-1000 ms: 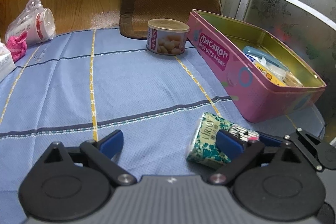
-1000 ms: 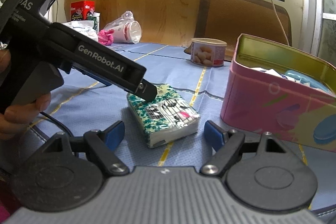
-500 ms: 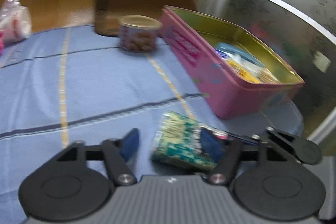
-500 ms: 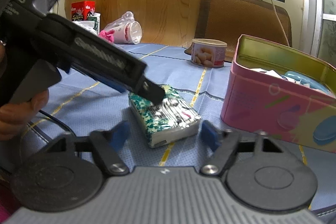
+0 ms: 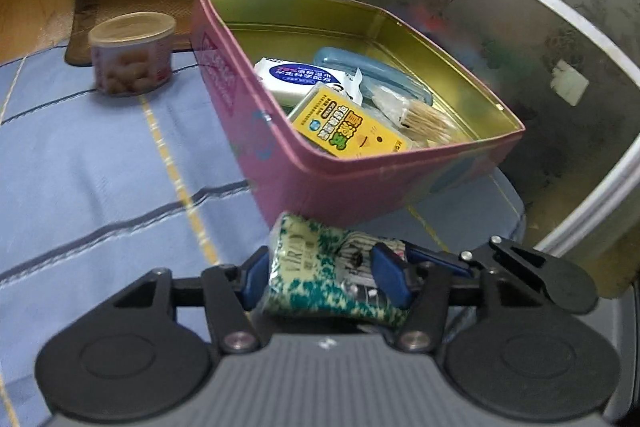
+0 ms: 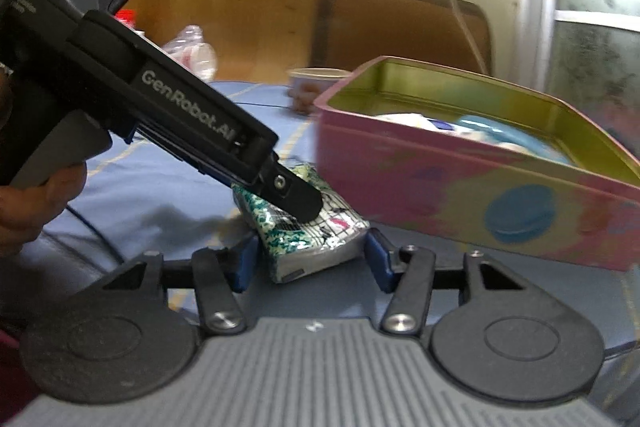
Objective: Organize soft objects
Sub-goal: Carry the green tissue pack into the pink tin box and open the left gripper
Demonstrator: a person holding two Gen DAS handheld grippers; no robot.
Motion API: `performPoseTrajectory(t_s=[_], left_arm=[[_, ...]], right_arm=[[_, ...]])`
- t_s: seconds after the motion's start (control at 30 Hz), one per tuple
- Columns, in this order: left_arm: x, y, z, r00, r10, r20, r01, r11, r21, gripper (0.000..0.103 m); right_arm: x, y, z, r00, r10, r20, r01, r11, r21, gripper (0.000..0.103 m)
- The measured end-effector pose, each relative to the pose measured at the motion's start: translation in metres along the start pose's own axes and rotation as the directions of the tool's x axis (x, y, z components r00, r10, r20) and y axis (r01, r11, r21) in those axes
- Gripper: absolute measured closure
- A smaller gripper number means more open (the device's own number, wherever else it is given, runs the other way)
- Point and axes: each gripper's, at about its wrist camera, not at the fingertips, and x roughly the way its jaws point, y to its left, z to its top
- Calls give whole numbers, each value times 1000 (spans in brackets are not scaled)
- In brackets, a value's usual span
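The tissue pack [image 5: 320, 275], a soft green-and-white patterned packet, sits between the pads of both tools at once. In the left wrist view the left hand-held gripper [image 5: 324, 277] has its two blue pads [image 5: 390, 277] pressed against the packet's long sides, and the wrapper bulges slightly between them: a pinch, the jaws having just eased a little wider without letting go. In the right wrist view the right hand-held gripper [image 6: 310, 259] has just been closing on the packet's near short end [image 6: 316, 247]; its pads flank that end very closely, but whether they actually press on it cannot be told from the blurred picture.

The relation that governs the coming move: the pink macaron biscuit tin [image 5: 360, 183], open-topped, lies directly ahead of the left hand-held gripper and just beyond the packet, near the table's far right edge. The packet's long axis runs roughly along the left tool's pointing line, toward the tin's near wall, and end-on to the right tool. The packet appears slightly raised above the blue checked tablecloth [image 5: 100, 155] (a shadow lies beneath it in the right wrist view), though it is not yet above the tin's rim.

The left hand is the nearer carrier; the tin's near end already holds a yellow packet [image 5: 348, 129], a white wipes pack [image 5: 298, 81] and cotton swabs [image 5: 426, 119], so free floor probably lies toward the far end. A small round can [image 5: 132, 53] stands well apart, toward the table's far edge.
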Motion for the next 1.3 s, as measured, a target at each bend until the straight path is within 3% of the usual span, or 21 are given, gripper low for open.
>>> performPoseTrajectory(t_s=[0.17,0.3,0.5,0.6,0.87,0.9,0.93,1.1,1.3], left_arm=[[4,-12,5,1000,-21,-16,20,999,-25,47],[7,-39,2,999,-49,-22,50,997,52,48],[50,-77,28,996,-83,-38,88,988,128,46],[67,-83,36,998,-57,-37,61,988,143,46],[76,-55,58,1000,-3,26,1,999,54,45],[78,-50,62,1000,-4,26,3,999,41,44],[79,-46,64,1000,-5,25,4,999,36,44],[76,-30,63,998,-67,6,67,998,2,44],[66,-30,45,995,-105,4,104,994,39,44]], right_arm=[[1,-18,3,1000,4,-5,-5,999,-54,48],[-16,-34,0,1000,15,-20,-16,998,-57,48],[-27,-64,-10,994,-105,-22,105,994,-27,48],[-17,-76,-17,987,-157,-23,155,986,-64,49],[21,-90,4,993,-119,-2,118,983,-140,50],[28,-90,8,993,-115,-3,114,983,-147,59],[35,-91,13,994,-111,-3,109,983,-149,58],[43,-87,17,993,-121,2,121,986,-115,61],[35,-78,13,991,-136,8,136,989,-63,62]])
